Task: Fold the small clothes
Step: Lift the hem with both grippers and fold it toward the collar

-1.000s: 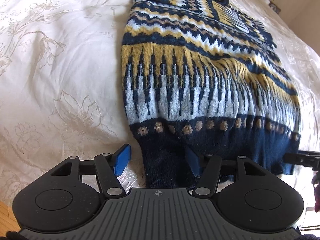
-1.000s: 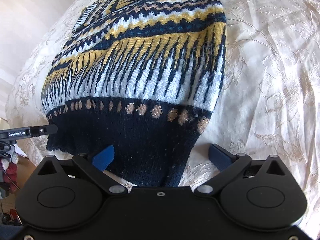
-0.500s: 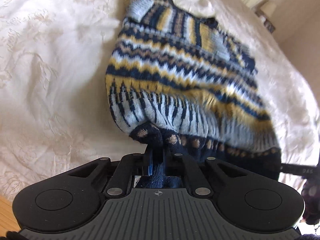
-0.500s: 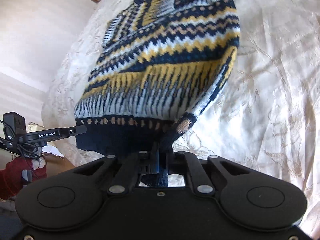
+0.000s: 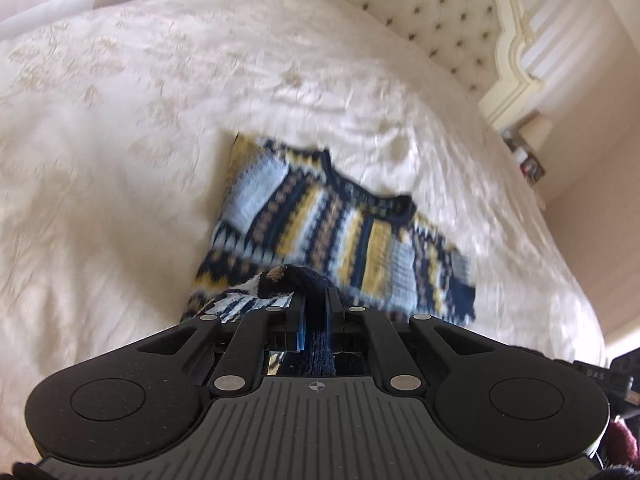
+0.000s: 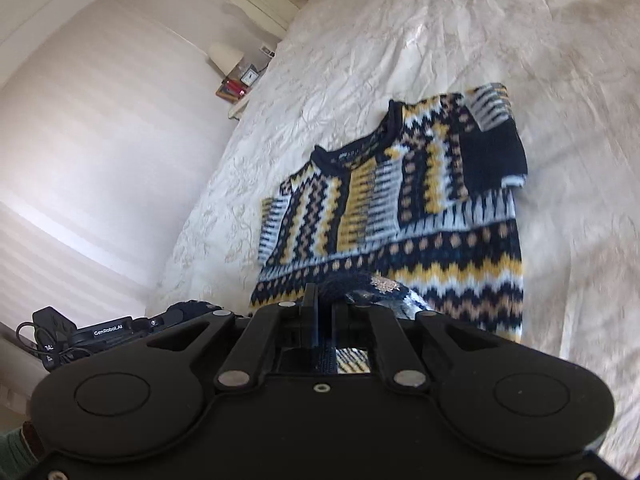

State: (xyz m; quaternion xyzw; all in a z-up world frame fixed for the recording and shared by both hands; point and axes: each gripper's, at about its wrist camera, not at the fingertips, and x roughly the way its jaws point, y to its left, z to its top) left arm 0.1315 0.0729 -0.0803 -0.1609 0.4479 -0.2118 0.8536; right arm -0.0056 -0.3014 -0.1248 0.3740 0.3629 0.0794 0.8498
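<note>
A small knitted sweater [image 5: 344, 232] in navy, yellow and pale blue lies on the cream bedspread [image 5: 120, 160], collar away from me. It also shows in the right wrist view [image 6: 400, 208]. My left gripper [image 5: 316, 300] is shut on the sweater's navy hem and holds it lifted above the body of the garment. My right gripper [image 6: 324, 300] is shut on the hem's other corner, also lifted. The lower part of the sweater is hidden under both grippers.
A tufted cream headboard [image 5: 440, 12] stands at the far end of the bed. A nightstand with a lamp [image 6: 228, 56] and books is beside the bed. The left gripper's body [image 6: 112, 328] shows low in the right wrist view.
Both grippers shut on the hem corners, then rose and carried the hem toward the collar. The view now looks down on the sweater's upper half.
</note>
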